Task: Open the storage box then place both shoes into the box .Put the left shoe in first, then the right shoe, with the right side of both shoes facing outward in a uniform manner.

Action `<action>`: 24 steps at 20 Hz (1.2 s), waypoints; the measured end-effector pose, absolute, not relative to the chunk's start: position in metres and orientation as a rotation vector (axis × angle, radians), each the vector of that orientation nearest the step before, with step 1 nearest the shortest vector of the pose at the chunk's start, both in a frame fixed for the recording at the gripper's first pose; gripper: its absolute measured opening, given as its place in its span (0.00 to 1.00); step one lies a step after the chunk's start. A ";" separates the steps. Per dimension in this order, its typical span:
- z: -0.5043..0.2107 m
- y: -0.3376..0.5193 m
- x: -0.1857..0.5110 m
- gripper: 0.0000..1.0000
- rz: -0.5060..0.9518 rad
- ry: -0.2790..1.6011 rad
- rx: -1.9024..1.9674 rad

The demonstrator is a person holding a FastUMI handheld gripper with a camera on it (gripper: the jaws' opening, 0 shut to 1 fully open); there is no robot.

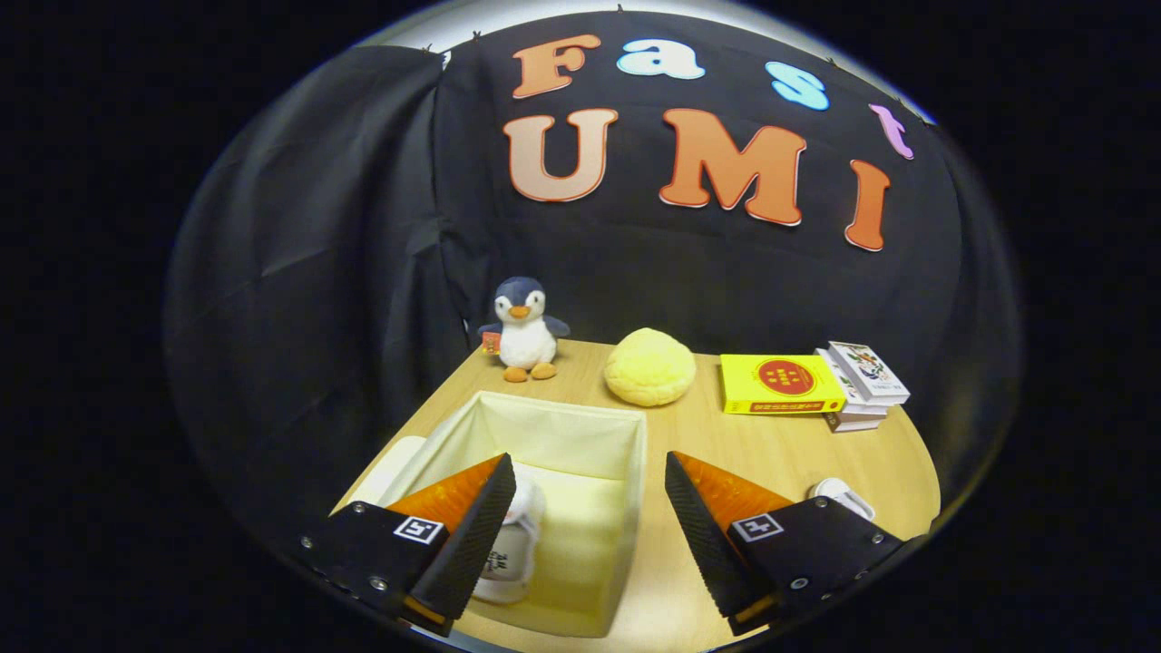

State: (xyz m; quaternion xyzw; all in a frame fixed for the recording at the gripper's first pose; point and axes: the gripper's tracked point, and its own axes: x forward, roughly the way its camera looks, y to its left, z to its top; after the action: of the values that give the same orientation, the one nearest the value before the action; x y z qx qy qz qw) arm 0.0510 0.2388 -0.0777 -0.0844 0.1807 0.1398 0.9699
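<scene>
A cream fabric storage box [599, 426] stands open on the wooden table, just ahead of and under my fingers. One white shoe [512, 544] lies inside it against the left wall, partly hidden by my left finger. A second white shoe [843, 497] rests on the table to the right of the box, mostly hidden behind my right finger. My gripper [590, 481] hovers above the box, open wide, with nothing between the fingers. A pale flat piece [390, 467], perhaps the box lid, lies beside the box's left wall.
At the back of the table [726, 453] stand a plush penguin [523, 331], a round yellow bun-shaped cushion [650, 365], a yellow book [782, 384] and a small stack of books [862, 383]. Black cloth walls close in the left and rear.
</scene>
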 end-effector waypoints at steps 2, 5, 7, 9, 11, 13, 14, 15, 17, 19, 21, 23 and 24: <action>-0.077 0.194 0.055 0.99 0.246 0.360 -0.176; -0.086 0.123 0.056 0.99 0.185 0.385 -0.202; -0.098 0.072 0.053 1.00 0.149 0.431 -0.220; -0.111 0.020 0.050 0.99 0.109 0.484 -0.240; -0.124 -0.030 0.049 0.99 0.074 0.544 -0.258; -0.137 -0.065 0.049 0.99 0.068 0.601 -0.255; -0.145 -0.081 0.049 0.99 0.063 0.632 -0.254; -0.153 -0.096 0.050 0.98 0.057 0.663 -0.255; -0.166 -0.119 0.052 0.96 0.060 0.721 -0.259; -0.181 -0.129 0.055 0.92 0.083 0.786 -0.251; -0.198 -0.135 0.063 0.87 0.107 0.846 -0.263; -0.215 -0.138 0.070 0.81 0.133 0.906 -0.280; -0.224 -0.136 0.073 0.80 0.147 0.933 -0.285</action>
State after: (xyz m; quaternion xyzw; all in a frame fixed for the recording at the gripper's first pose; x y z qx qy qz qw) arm 0.0732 -0.1356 -0.2240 -0.1369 0.4476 0.0706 0.8808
